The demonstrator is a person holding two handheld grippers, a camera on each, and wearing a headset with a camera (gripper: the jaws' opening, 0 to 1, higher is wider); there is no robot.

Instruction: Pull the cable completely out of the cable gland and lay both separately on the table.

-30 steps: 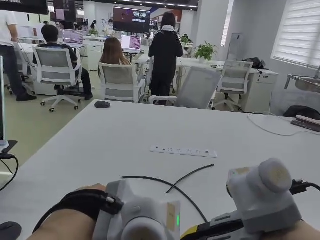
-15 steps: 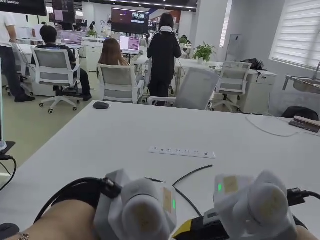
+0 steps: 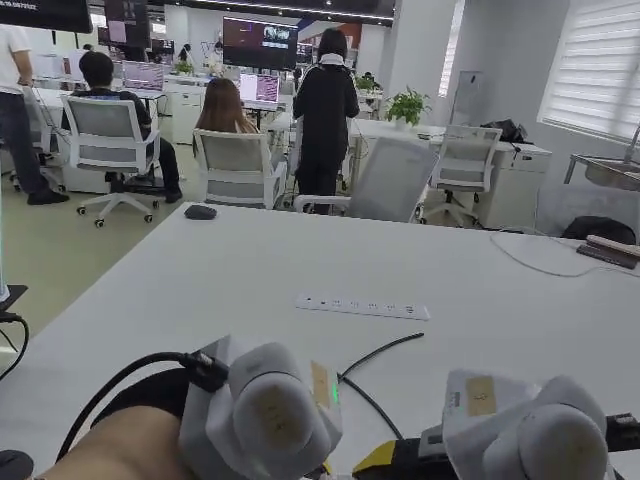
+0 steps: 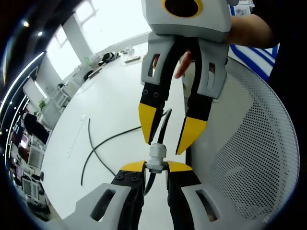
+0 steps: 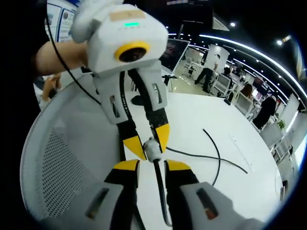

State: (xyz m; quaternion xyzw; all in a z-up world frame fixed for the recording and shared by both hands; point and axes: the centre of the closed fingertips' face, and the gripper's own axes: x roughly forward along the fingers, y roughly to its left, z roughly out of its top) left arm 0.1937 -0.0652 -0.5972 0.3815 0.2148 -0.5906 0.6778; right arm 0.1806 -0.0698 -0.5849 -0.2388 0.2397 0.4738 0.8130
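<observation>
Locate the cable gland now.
Left gripper view, low centre: the cable gland sits between the left gripper tips, on the cable, facing the right gripper.

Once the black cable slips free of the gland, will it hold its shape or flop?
Likely floppy: the black cable lies in loose curves on the table. Probably light, being thin, so its free end may whip on leaving the gland. It looks smooth, so it could slip under a light grip.
</observation>
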